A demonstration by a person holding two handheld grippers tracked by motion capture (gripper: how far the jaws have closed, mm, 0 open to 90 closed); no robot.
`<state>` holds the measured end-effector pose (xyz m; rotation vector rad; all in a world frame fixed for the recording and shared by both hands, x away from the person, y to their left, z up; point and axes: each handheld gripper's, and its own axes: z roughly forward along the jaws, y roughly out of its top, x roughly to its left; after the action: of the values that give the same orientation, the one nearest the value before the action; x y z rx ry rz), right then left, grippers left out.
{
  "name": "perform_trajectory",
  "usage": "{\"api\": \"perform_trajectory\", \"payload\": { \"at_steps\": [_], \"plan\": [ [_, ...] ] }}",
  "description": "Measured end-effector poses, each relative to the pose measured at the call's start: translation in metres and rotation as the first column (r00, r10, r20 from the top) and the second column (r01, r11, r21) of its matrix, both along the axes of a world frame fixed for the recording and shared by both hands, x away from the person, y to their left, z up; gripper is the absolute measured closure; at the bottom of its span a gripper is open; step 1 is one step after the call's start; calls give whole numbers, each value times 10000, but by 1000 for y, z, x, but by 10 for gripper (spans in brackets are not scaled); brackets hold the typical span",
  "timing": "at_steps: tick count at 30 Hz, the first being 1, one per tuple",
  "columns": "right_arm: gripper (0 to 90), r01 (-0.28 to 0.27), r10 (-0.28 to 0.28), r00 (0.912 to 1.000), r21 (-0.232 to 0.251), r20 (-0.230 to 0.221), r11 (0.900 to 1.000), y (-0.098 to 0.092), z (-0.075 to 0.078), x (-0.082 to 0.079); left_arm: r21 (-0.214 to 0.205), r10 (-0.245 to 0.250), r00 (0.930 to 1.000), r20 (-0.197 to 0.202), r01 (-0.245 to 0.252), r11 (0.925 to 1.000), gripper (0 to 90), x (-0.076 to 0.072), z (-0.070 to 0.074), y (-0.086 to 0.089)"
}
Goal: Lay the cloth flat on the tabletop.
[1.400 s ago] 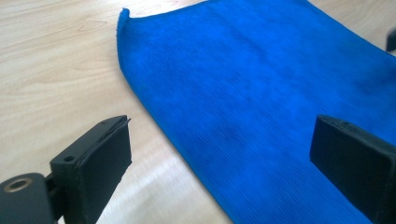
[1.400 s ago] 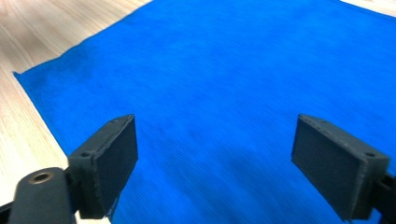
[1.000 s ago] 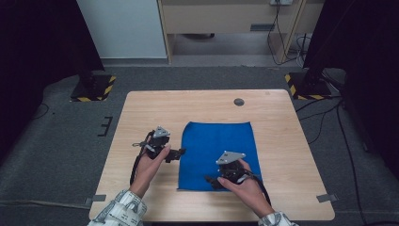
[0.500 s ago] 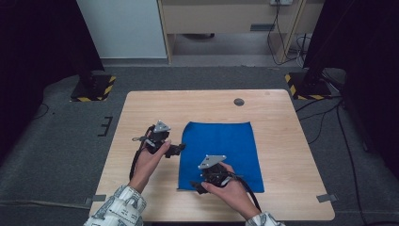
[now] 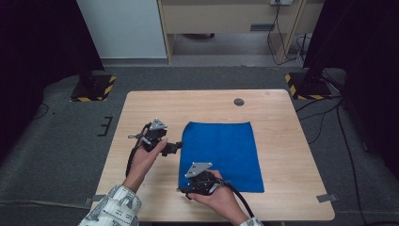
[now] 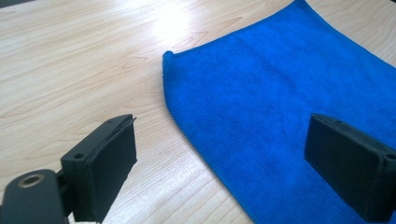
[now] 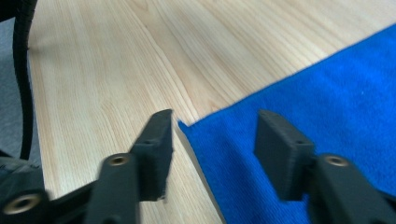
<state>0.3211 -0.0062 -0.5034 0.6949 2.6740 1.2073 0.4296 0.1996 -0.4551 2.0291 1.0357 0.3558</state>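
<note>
No text, label, brand or number can be read anywhere. The only sign-like markings are the yellow-and-black hazard stripes on the two dark stand bases [image 5: 93, 88] on the grey carpet floor, one beyond each far corner of the light wooden table [image 5: 282, 141]; they carry no words.

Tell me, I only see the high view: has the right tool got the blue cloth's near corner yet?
Observer: Not yet. In the right gripper view a corner of the blue cloth lies between the jaws of the right tool, which have just been closing but don't press it.
Operator: And the left tool?
Observer: In its own view the left tool is open wide, straddling the cloth's edge, one jaw over bare table.
</note>
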Motion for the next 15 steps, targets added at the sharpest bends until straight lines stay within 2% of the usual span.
{"api": "perform_trajectory", "payload": {
  "at_steps": [4,8,10,11,15],
  "plan": [
    [652,-136,136,9998,-5,119,9999,4,-1,-7,-19,85,10000,-18,-85,10000,83,-1,1,7],
    [684,-206,210,9997,-266,150,9994,9,-4,-9,-101,124,9999,-42,-125,9999,83,0,0,10],
    [653,-155,156,9998,-190,86,9997,11,-5,-8,-126,151,9999,-39,-151,9998,83,0,0,11],
    [603,-97,99,9999,-182,79,9998,13,-6,-9,-134,165,9999,-47,-166,9998,83,0,1,11],
    [456,181,-166,9995,-574,269,9982,23,-14,-8,-137,132,9999,-42,-133,9998,83,-1,1,10]
  ]
}}
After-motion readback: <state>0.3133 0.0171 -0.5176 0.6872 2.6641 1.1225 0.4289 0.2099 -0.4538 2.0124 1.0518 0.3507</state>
